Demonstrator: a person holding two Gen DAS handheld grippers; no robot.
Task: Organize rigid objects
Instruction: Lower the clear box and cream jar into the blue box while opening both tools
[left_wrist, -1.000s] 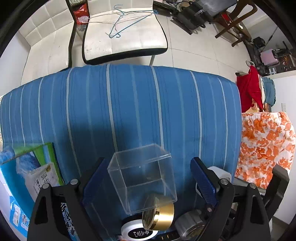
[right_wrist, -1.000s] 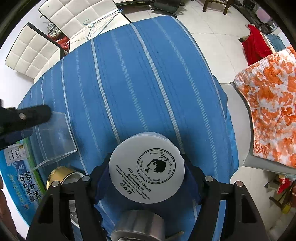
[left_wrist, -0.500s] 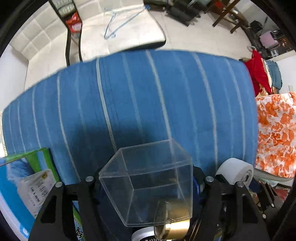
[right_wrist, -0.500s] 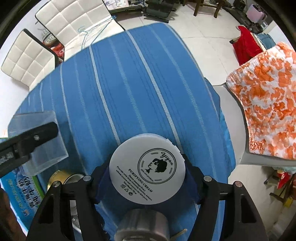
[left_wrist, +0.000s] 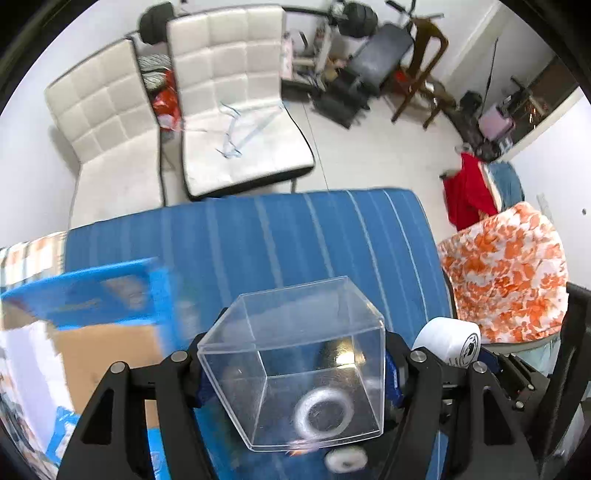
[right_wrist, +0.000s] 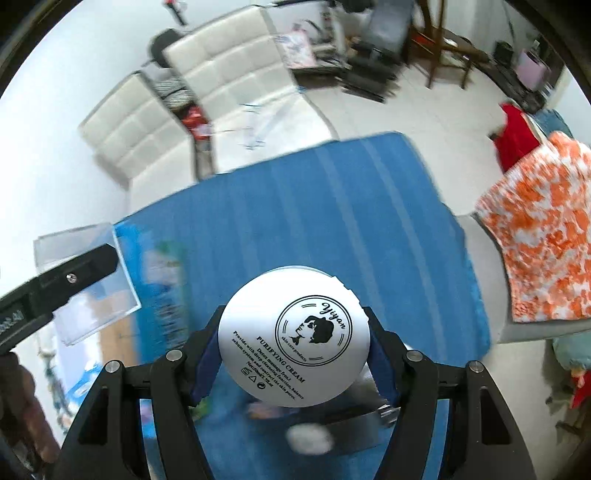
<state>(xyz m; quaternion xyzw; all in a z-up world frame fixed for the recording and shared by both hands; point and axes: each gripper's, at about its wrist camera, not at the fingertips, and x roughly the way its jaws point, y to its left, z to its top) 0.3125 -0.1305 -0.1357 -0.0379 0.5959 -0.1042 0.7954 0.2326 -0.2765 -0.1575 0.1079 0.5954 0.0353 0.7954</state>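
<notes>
Lying left of the left gripper (left_wrist: 293, 373), a blue carton (left_wrist: 92, 295) was seen over the striped blue table (left_wrist: 295, 236). A clear plastic box (left_wrist: 295, 365) was clamped between its fingers. A white cream jar (right_wrist: 293, 341) was clamped by the right gripper (right_wrist: 293, 356), above the table. Open cloth was seen ahead to the far edge.

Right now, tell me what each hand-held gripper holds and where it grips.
Left hand-held gripper: clear plastic box, clamped by its two opposite side walls. Right hand-held gripper: white cream jar, by its round sides.
</notes>
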